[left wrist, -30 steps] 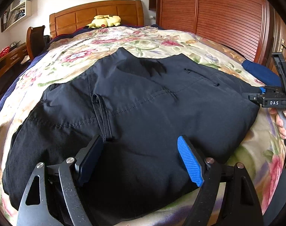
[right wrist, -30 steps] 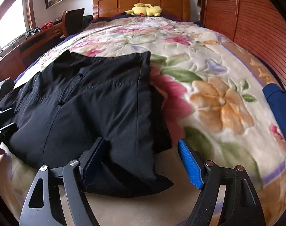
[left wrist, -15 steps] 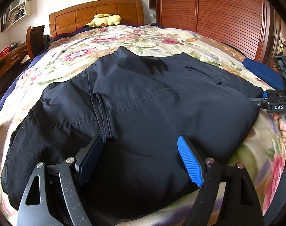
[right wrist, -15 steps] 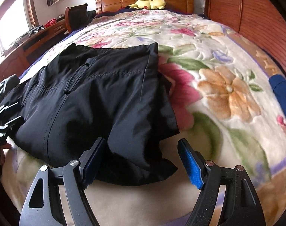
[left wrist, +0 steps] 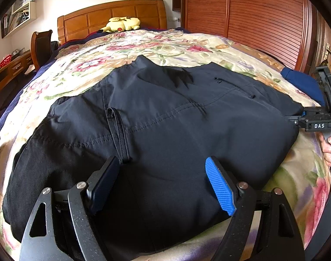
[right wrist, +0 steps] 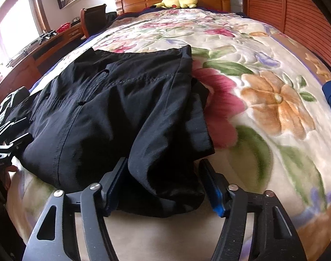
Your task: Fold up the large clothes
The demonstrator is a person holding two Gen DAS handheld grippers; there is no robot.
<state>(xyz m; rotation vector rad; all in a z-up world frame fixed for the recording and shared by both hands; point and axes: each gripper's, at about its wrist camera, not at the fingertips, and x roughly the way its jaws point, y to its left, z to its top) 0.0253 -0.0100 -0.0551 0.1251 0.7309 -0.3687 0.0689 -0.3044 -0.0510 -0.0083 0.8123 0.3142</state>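
- Left wrist view: black trousers [left wrist: 156, 130], already folded over once, lie flat across the flowered bed [left wrist: 143, 45], near its foot.
- Left gripper [left wrist: 163, 184]: jaws wide, hovering over the near edge of the cloth; nothing pinched.
- Right gripper [left wrist: 315, 124], seen at the frame's right edge, sits at the trousers' right end, with a hand [left wrist: 330, 145] on its handle.
- Also present: yellow plush [left wrist: 122, 24] by the headboard; blue cloth [left wrist: 302, 82] at right, apart from the trousers.
- Right wrist view: right gripper [right wrist: 163, 184] straddles the bunched near corner of the trousers [right wrist: 122, 108]; jaws have just been closing, cloth between them, pads close to the fabric but a firm pinch cannot be confirmed.
- Step in hand, as judged: securing the right end for the next fold.
- Next move calls for: completing the pinch through all layers, the left gripper taking its own edge, then both lifting together.
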